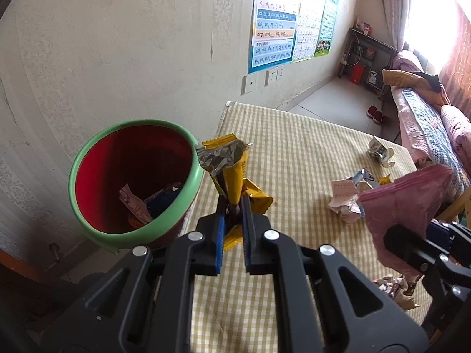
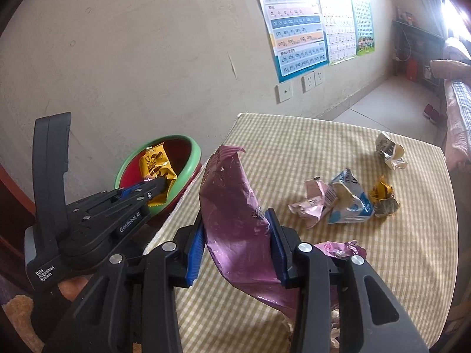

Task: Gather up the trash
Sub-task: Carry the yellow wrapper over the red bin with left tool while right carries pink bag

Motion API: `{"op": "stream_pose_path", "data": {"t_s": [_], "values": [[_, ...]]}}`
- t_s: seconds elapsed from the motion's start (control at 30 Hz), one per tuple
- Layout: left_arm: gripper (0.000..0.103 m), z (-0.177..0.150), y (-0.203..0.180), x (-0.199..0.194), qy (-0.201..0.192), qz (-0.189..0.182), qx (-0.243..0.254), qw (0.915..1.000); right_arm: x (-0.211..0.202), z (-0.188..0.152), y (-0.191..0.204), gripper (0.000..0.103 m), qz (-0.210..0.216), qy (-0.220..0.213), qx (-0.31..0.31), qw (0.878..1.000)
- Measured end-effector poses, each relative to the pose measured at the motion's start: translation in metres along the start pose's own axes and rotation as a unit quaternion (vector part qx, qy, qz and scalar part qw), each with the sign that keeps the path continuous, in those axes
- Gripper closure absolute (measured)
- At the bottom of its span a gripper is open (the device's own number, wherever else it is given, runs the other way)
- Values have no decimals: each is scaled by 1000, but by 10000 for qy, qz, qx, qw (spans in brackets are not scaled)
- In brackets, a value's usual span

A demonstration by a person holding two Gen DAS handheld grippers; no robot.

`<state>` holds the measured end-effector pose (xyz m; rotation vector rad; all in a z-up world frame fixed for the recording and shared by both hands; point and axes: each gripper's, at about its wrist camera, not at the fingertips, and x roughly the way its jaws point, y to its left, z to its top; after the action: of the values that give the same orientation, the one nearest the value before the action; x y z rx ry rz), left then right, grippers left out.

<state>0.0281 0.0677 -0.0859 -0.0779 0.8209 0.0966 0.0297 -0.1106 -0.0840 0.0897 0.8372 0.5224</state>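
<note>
Yellow foil snack wrapper (image 1: 232, 176), pinched upright in the left gripper (image 1: 234, 223), hangs beside the green-rimmed red plastic bin (image 1: 188, 194) off the table's left edge, ready to drop. The right gripper (image 2: 235, 244) clamps a crumpled purple foil bag (image 2: 232, 214) above the checked tablecloth (image 2: 294, 147), queued behind.

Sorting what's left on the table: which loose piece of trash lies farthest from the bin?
The crumpled white-and-grey carton, alone near the table's far right edge. The pink paper, blue-white carton and yellow wrapper ball cluster closer to the bin.
</note>
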Motion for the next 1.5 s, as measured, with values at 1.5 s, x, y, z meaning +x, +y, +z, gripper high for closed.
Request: {"op": "stream_pose_path", "data": {"t_s": [1.5], "values": [[93, 10, 76, -12, -301, 547, -640, 9960, 37, 27, 44, 64, 191, 356, -454, 9982]]}}
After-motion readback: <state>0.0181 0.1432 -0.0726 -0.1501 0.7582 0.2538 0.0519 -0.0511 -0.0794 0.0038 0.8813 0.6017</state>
